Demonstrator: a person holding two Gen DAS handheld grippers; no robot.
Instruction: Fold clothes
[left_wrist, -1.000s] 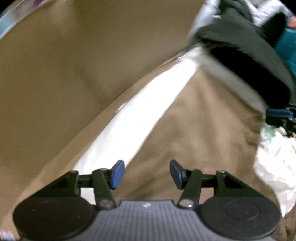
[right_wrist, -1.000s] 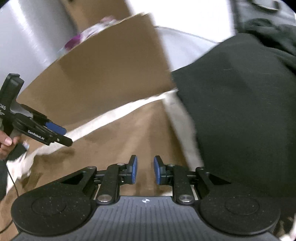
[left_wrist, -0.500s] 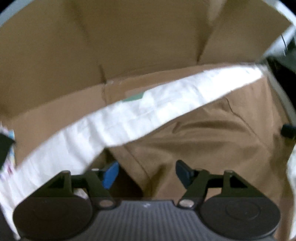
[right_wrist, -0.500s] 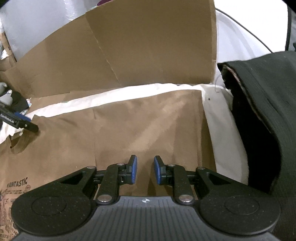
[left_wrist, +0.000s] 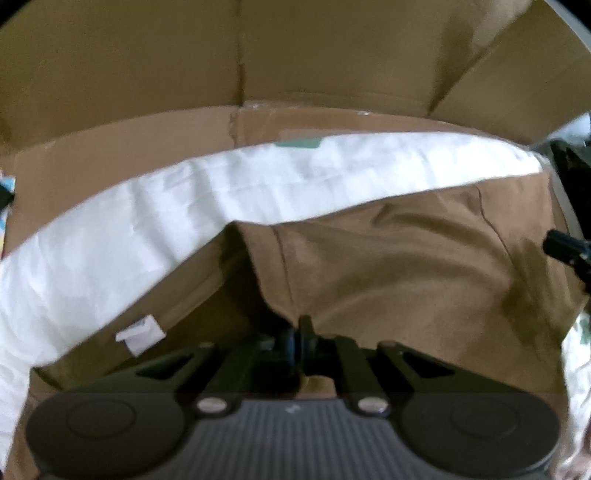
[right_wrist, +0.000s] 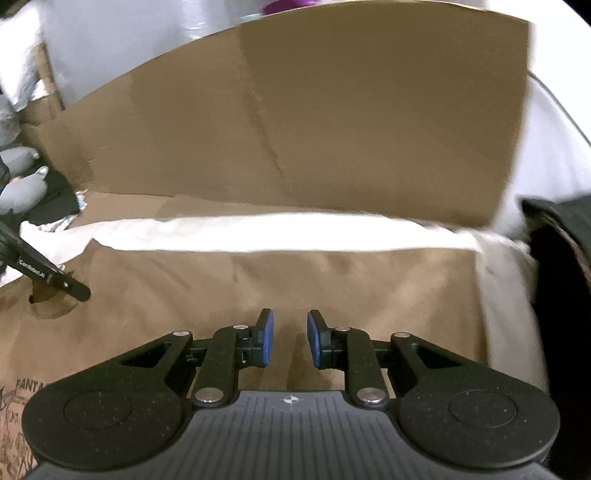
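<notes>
— Cardboard (right_wrist: 332, 122) stands behind the white sheet (left_wrist: 258, 184); where's the brown shirt (right_wrist: 295, 280)?

— Spread flat beneath my fingers. My left gripper (left_wrist: 295, 341) pinches its edge at the neck, to lift a fold.

— And the right gripper (right_wrist: 290, 338)?

— Slightly parted above the cloth, pinching nothing.

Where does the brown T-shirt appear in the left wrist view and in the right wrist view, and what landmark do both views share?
Left wrist view: the brown T-shirt fills the centre and right, its edge pinched in the left gripper.
Right wrist view: it spreads across the middle band, under the right gripper.
Shared landmark: the white cloth strip along its far edge.
</notes>
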